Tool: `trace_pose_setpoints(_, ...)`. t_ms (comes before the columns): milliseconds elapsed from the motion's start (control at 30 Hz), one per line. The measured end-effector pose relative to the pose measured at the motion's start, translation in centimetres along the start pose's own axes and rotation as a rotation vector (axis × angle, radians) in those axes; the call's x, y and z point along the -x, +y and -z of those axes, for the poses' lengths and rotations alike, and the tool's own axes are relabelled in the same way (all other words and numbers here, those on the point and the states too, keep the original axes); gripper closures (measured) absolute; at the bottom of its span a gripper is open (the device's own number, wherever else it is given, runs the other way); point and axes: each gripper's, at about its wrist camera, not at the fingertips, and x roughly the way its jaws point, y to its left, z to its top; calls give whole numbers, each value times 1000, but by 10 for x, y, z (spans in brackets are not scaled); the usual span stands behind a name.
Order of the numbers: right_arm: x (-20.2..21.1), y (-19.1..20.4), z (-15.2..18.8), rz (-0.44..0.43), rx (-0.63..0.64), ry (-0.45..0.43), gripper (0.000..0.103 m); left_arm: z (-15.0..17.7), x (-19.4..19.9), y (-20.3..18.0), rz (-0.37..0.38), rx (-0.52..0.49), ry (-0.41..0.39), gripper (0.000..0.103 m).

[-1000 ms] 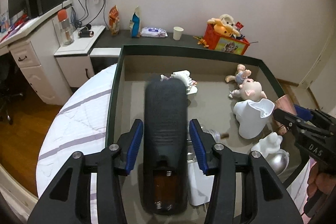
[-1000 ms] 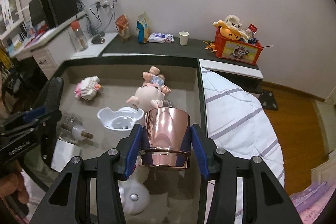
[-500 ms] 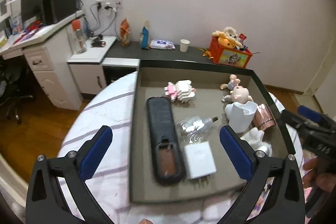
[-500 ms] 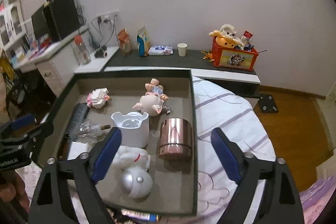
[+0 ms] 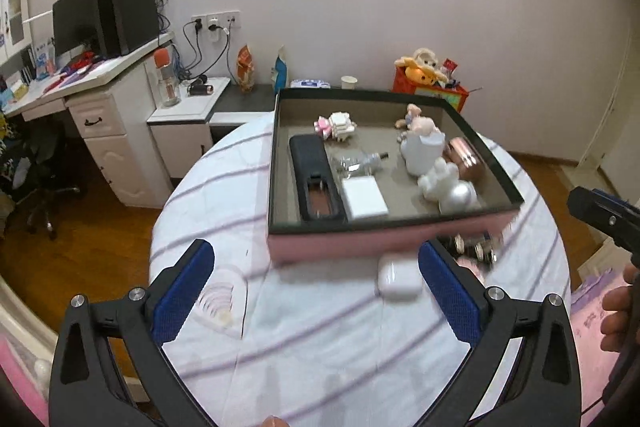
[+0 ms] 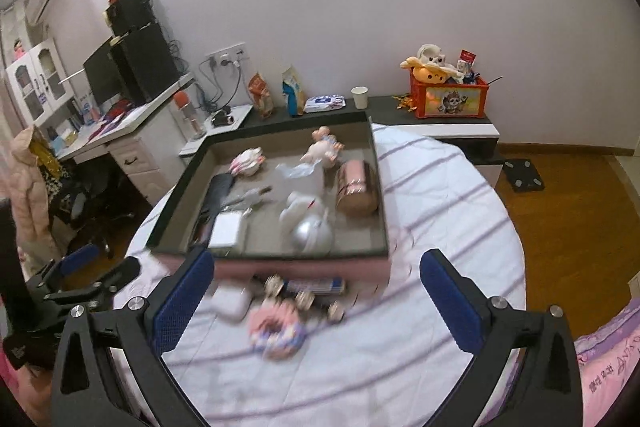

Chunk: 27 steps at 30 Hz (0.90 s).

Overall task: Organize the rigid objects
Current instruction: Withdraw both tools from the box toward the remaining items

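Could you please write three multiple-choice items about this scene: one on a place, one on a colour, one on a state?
1. Where does the shiny rose-gold metal cup lie?
A. on the striped cloth
B. inside the box, near its right wall
C. on the desk

2. What colour is the outer front wall of the shallow dark-rimmed box?
A. pink
B. yellow
C. blue

3. How do the jaws of the left gripper stand?
A. shut on the black remote
B. shut on nothing
C. wide apart, holding nothing

Key: 1 B, the cup lies on its side beside the right wall. 2 A, the front wall shows pink under the dark rim. 3 C, the blue pads stand far apart over the striped cloth.
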Motion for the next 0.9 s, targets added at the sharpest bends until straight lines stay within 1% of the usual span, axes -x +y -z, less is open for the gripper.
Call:
trace_pose_setpoints(100, 18, 13, 6, -5, 22, -14, 0, 9, 18, -3, -7, 3, -7, 0)
trace_pose_setpoints(200, 35, 28, 11, 6, 61, -34, 0, 16, 37, -5, -3, -4, -37, 0)
trace_pose_setpoints(367, 57, 40, 19, 14, 78, -62, 0, 24, 65, -7, -10, 2, -87, 0)
trace_pose_setpoints(433, 63, 41, 23, 17, 80, -69, 0, 27, 74, -8, 1, 5, -97, 0)
trace_pose_setpoints(700, 76, 44, 31, 25, 87, -80, 0, 34, 84, -11, 22, 15, -105, 0)
trace_pose_setpoints(800, 77, 41, 33, 30, 82, -78, 0, 35, 82, -11, 18, 17, -97, 0)
trace_pose_setpoints(900, 74, 34, 35, 57, 79, -66, 0, 38, 74, -11, 17, 19, -78, 0)
